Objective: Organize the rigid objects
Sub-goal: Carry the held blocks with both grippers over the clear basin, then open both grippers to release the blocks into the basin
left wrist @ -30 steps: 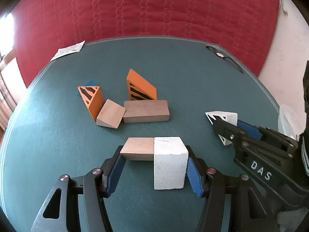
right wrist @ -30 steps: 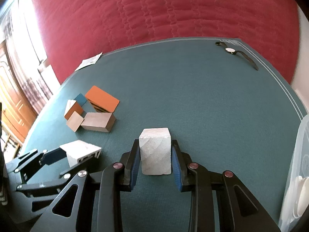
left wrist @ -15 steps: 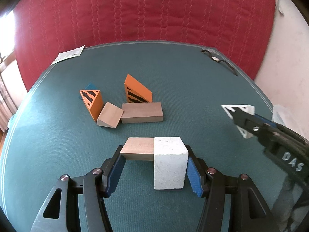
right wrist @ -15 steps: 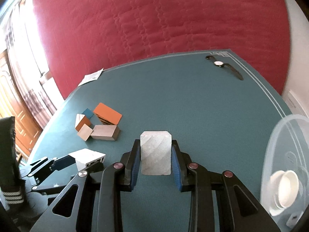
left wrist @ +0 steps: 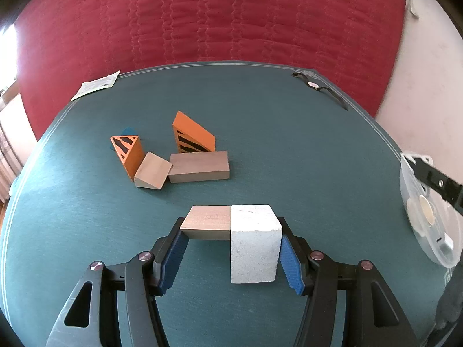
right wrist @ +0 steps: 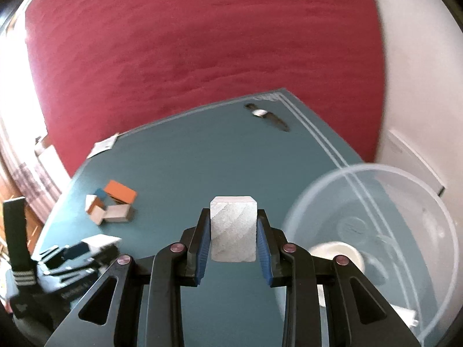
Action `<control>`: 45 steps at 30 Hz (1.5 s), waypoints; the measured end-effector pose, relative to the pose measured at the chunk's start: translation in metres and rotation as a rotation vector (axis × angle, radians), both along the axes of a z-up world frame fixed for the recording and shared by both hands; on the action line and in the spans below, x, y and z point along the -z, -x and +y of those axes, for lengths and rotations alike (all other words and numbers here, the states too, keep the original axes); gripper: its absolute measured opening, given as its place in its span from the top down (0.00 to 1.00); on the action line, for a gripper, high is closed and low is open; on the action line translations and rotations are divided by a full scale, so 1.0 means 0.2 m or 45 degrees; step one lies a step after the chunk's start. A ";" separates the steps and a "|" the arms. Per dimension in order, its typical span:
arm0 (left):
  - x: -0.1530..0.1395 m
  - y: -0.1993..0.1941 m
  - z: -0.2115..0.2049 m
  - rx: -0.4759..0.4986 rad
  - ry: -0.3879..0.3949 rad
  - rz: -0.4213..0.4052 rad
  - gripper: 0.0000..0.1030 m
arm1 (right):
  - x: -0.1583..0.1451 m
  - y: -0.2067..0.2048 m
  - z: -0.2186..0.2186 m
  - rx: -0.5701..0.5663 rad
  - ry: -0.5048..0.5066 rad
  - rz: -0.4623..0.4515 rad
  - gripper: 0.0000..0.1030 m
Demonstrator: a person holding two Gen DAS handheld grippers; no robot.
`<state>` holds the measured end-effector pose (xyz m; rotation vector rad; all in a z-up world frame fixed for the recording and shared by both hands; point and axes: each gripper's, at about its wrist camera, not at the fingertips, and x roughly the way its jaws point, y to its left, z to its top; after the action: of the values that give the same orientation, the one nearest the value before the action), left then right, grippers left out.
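Note:
My left gripper (left wrist: 231,245) is shut on two blocks pressed side by side: a tan wooden block (left wrist: 207,227) and a taller white block (left wrist: 254,243). It hovers over the teal table (left wrist: 289,144). Farther back lie two orange striped wedges (left wrist: 127,153) (left wrist: 192,134), a tan wedge (left wrist: 152,170) and a long tan block (left wrist: 199,166). My right gripper (right wrist: 233,222) is shut on a pale white block (right wrist: 233,228), held in the air beside a clear plastic bowl (right wrist: 419,190). In the left wrist view the right gripper (left wrist: 416,160) shows at the right edge, over that bowl (left wrist: 419,248).
A wristwatch (left wrist: 315,86) lies at the table's far right corner and a paper slip (left wrist: 95,85) at the far left edge. A red quilted cloth hangs behind. The bowl holds a small white cup (right wrist: 335,254). The bowl stands at the table's right edge.
My right gripper has carried its white block to the right and upward, from over the table to the clear bowl. My left gripper has kept its two blocks and barely shifted.

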<state>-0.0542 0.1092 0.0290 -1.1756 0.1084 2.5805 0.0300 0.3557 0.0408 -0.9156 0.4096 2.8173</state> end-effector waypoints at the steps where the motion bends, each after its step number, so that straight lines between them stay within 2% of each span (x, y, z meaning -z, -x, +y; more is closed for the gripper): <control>1: 0.00 0.00 0.01 0.003 0.000 0.000 0.39 | 0.01 -0.01 0.02 0.016 0.001 -0.010 0.70; 5: -0.01 -0.02 0.04 0.020 -0.002 -0.002 0.39 | 0.04 -0.06 0.09 0.064 -0.005 -0.036 0.70; 13: -0.03 -0.05 0.13 0.065 0.006 0.002 0.39 | 0.00 -0.19 0.23 0.173 -0.064 0.000 0.70; 21: -0.08 -0.08 0.26 0.132 0.022 0.026 0.39 | 0.05 -0.30 0.44 0.374 -0.038 -0.044 0.69; 32: -0.15 -0.20 0.52 0.301 0.039 0.073 0.39 | 0.05 -0.39 0.51 0.421 -0.046 0.003 0.69; 37: -0.19 -0.25 0.64 0.394 0.022 0.096 0.39 | 0.05 -0.41 0.50 0.432 -0.061 0.017 0.63; 45: -0.24 -0.35 0.83 0.543 0.019 0.148 0.39 | 0.02 -0.44 0.50 0.466 -0.098 0.064 0.62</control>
<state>0.0156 0.2751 0.0765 -0.8907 0.3621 2.2682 0.1183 0.4563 0.0366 -0.6756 0.4229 2.5059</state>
